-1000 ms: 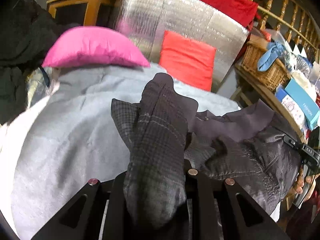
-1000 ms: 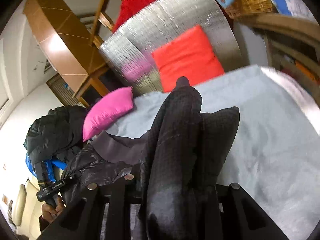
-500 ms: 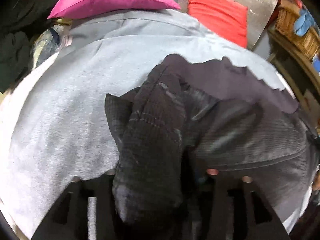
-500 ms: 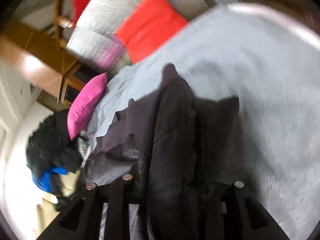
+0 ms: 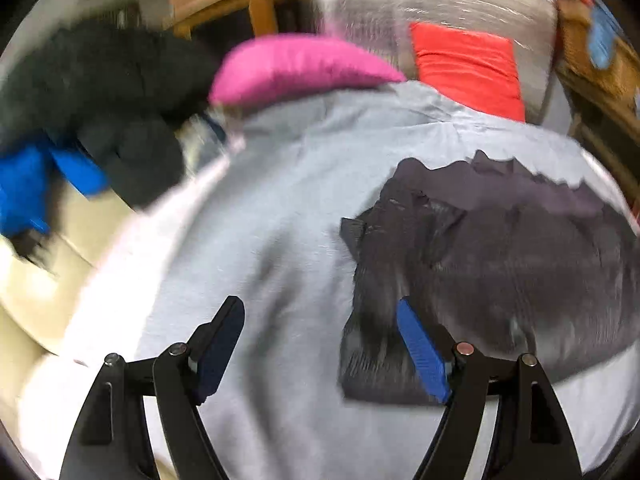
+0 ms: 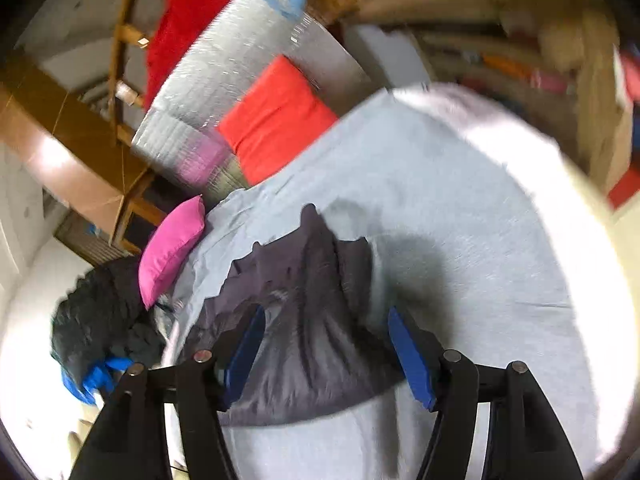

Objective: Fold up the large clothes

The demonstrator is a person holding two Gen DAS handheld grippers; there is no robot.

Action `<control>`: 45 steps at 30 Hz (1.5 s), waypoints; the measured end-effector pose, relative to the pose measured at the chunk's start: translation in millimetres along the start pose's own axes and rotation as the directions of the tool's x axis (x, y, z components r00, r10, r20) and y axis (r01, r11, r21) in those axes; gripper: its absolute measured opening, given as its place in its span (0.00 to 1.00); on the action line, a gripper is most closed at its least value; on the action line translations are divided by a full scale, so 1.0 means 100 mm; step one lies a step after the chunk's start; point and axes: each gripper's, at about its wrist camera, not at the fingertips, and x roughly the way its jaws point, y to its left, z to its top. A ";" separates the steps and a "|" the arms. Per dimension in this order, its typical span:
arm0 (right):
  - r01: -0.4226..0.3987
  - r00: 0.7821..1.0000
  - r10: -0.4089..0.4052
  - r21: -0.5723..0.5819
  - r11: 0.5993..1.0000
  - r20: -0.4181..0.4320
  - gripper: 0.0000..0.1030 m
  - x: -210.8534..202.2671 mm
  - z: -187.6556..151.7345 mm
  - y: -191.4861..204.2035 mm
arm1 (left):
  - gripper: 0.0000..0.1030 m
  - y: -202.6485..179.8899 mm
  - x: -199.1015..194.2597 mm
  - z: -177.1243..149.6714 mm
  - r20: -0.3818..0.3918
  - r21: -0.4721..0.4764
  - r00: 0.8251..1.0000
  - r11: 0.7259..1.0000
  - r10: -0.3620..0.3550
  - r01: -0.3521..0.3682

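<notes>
**Let the fold settle before you reach again**

Your left claw [image 5: 320, 344] is released and its jaws are opening; only the pale grey bed sheet [image 5: 280, 208] shows between them. The dark, finely checked jacket-like garment [image 5: 500, 248] lies just off its right finger, with that blue pad [image 5: 420, 356] overlapping the cloth's near edge. I cannot tell whether the two touch.

Your right claw [image 6: 326, 354] is also released, jaws opening. The same dark garment [image 6: 312, 320] bunches between its blue pads [image 6: 408, 356] without being pinched.

The garment sits in a rumpled heap on the bed, ahead of both claws. Its far hem is jagged and it is not yet a tidy rectangle.

Draw both claws straight back and a little up, so neither pad drags the cloth and undoes the fold. Then check the edges: the far hem likely needs flattening before the next fold. Pick opposite corners, grip close to the edge, and keep the cloth taut between the claws as you carry it over. The shiny fabric probably slips easily, so bite deep enough.
</notes>
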 end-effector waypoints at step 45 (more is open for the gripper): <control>0.343 0.899 -0.135 -0.478 0.809 0.417 0.70 -1.93 -2.74 2.76 | 0.93 -0.07 -3.49 -1.00 0.497 -0.008 0.868 1.000 -0.006 0.011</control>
